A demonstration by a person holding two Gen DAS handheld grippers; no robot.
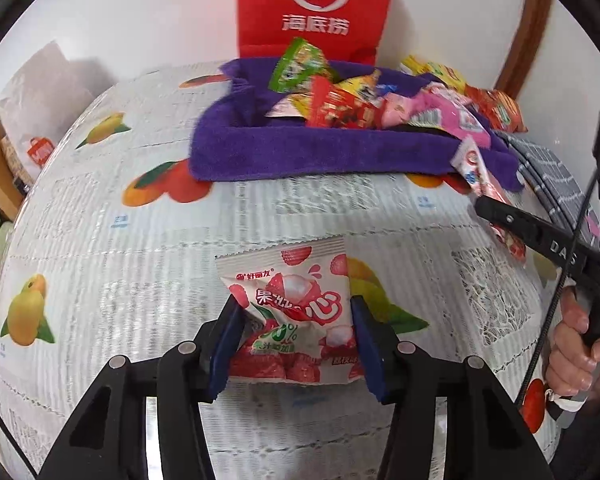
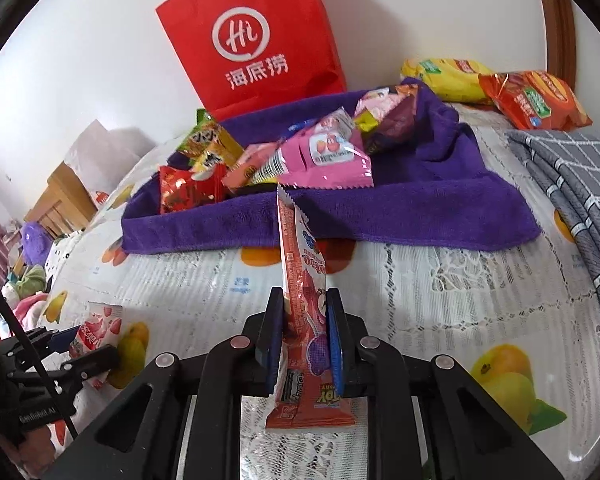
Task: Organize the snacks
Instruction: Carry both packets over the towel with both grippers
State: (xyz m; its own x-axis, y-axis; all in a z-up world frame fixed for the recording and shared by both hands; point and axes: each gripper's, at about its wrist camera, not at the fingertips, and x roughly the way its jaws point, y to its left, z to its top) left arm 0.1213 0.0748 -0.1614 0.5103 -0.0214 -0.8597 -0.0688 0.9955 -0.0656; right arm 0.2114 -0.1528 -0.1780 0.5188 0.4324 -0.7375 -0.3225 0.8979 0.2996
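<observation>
My left gripper (image 1: 296, 312) is shut on a white and red lychee gummy packet (image 1: 292, 304), held just above the fruit-print tablecloth (image 1: 100, 280). My right gripper (image 2: 304, 312) is shut on a long red snack stick packet (image 2: 300, 280), held on edge and pointing at the purple towel (image 2: 420, 208). A pile of snack packets (image 2: 320, 152) lies on that towel. The towel (image 1: 300, 152) and pile (image 1: 360, 104) also show in the left wrist view, with the right gripper (image 1: 496, 210) and its packet (image 1: 480, 172) at the right. The left gripper (image 2: 72, 344) shows at the lower left of the right wrist view.
A red paper bag (image 2: 252, 40) stands against the wall behind the towel. A yellow bag (image 2: 448, 76) and an orange bag (image 2: 536, 100) of chips lie at the back right. A grey checked cloth (image 2: 572, 184) covers the right side. Furniture and toys stand left of the table.
</observation>
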